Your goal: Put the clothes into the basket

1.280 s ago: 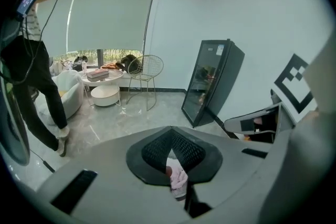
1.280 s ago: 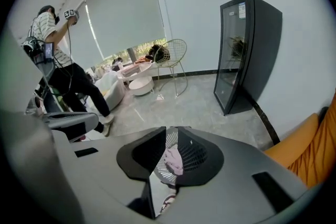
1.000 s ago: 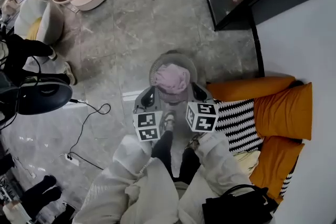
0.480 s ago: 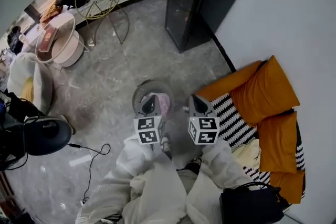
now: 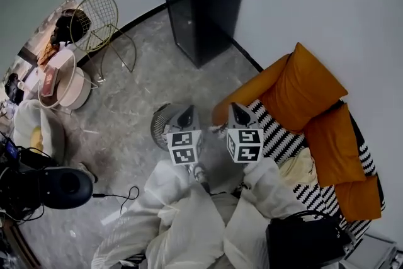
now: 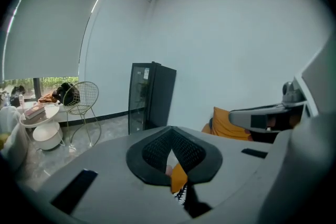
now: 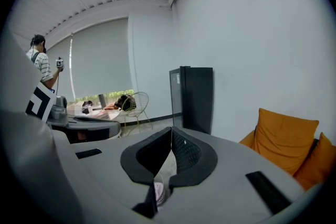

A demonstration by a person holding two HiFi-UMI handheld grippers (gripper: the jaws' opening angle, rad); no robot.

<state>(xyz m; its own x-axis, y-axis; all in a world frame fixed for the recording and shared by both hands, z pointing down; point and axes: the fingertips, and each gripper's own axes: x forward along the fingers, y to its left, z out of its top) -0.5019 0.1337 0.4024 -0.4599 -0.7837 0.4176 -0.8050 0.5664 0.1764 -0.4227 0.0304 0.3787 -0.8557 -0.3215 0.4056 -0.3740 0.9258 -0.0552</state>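
Head view: grey basket (image 5: 161, 126) sits on the floor (image 5: 126, 110), just beyond the left gripper (image 5: 186, 118), which covers most of it, so the contents are hidden here. Right gripper (image 5: 238, 115) is beside the left one, apart from it, over the edge of the striped sofa (image 5: 280, 135) with orange cushions (image 5: 302, 88). Each gripper carries a cube with black-white square markers, no text. Black cabinet (image 5: 201, 3) against the wall has a small white label at the top of its door, unreadable. Wire chair (image 5: 97, 25), round white surface (image 5: 79, 90) with a reddish book (image 5: 49, 80) on it, title not legible. Black bag (image 5: 308, 241) at the bottom right. Left gripper view: jaws together at the tips, nothing between them. Cabinet, chair and one cushion are ahead, and the right gripper comes in from the right edge. A sliver of pink, orange and stripes shows under the jaws. Right gripper view: jaws closed, empty. A pinkish-white patch (image 7: 159, 194) shows in the gap below them, too small to tell whether it is the clothes. Only this view shows a person (image 7: 42, 63) in a striped top at far left and the drawn blind (image 7: 100, 60). Only the head view shows the bag and basket rim.
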